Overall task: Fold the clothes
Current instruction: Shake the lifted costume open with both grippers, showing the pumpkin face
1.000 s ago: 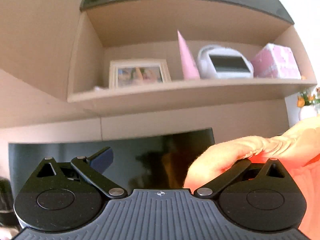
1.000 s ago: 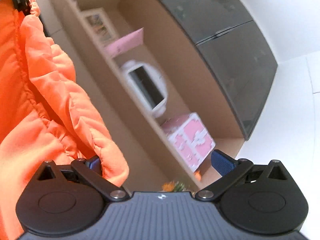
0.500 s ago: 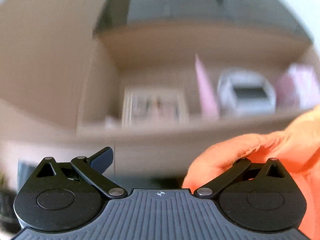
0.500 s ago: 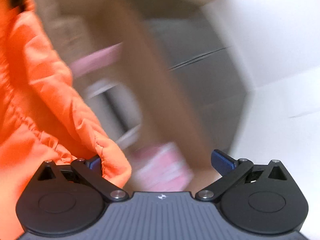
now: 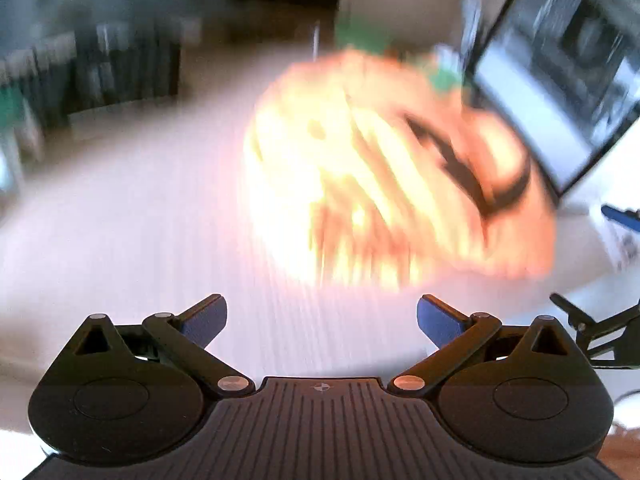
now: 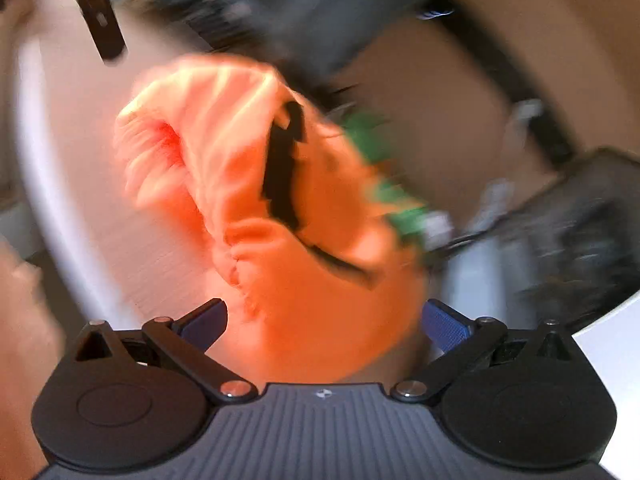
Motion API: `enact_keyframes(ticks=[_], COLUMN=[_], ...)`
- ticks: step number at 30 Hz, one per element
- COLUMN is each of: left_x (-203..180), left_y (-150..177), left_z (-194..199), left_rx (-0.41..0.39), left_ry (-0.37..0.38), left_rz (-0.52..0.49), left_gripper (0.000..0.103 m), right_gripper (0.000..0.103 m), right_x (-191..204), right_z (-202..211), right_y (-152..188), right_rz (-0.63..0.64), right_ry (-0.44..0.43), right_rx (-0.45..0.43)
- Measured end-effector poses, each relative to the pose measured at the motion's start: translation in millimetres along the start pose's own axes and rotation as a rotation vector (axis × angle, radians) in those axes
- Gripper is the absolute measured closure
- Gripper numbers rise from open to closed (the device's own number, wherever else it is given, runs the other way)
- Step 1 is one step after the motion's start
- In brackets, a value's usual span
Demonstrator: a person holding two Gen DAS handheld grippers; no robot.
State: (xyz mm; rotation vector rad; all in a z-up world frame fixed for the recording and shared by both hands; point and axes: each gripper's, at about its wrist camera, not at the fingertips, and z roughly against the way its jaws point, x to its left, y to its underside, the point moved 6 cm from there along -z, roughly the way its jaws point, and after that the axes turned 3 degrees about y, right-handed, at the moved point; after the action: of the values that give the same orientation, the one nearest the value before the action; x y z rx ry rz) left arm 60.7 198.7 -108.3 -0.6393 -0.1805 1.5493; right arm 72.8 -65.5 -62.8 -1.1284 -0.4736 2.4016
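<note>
Garment (image 5: 392, 168) crumpled on table (image 5: 140, 220) (axis blurred); left gripper (image 5: 322, 320), right gripper (image 6: 324, 322) wide, empty.

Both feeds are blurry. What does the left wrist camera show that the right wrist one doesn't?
Left wrist only: its own left gripper, jaws open and empty, short of the orange garment on the pale table. Right wrist only: the right gripper, jaws open with cloth bulging between them. Both: the crumpled garment with black markings, and something green behind it.
</note>
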Motion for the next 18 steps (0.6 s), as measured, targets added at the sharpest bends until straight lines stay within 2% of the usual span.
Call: enact_keyframes(ticks=[2, 4, 7, 9, 10, 16, 18], left_x=[-8.4, -20.9, -38.4, -44.1, -46.0, -35.9, -32.5], left_y=[-7.1, -29.9, -72.1, -92.0, -99.2, -98.2, -97.8], left_z=[7.5, 23.5, 35.4, 26.6, 17.4, -41.1, -60.3], left_rx=[-0.029, -0.114, -0.218, -0.252, -0.248, -0.114, -0.069], left_ry=[0.048, 0.089, 0.142, 0.186, 0.205, 0.246, 0.259], left_rz=[-0.034, -0.089, -0.136, -0.15, -0.152, -0.114, -0.101], left_gripper=[0.0, 0.0, 0.0, 0.0, 0.0, 0.0, 0.0], right_gripper=[0.0, 0.0, 0.0, 0.0, 0.0, 0.0, 0.0], right_x=[-1.3, -14.4, -60.6, -84.8, -94.9, -105.0, -93.0], right_z=[7.1, 14.1, -1.0, -18.8, -30.7, -131.3, -140.6], right_y=[-3.6, -11.0, -24.5, -35.2, -37.0, 3.2, 8.9], right_rz=[-0.044, -0.125, -0.38, -0.588, -0.704, -1.4, -1.44], right_ry=[-0.067, -0.122, -0.173, -0.248, -0.295, -0.592, -0.58], right_rx=[-0.04, -0.094, -0.103, -0.086, -0.073, 0.119, 0.16])
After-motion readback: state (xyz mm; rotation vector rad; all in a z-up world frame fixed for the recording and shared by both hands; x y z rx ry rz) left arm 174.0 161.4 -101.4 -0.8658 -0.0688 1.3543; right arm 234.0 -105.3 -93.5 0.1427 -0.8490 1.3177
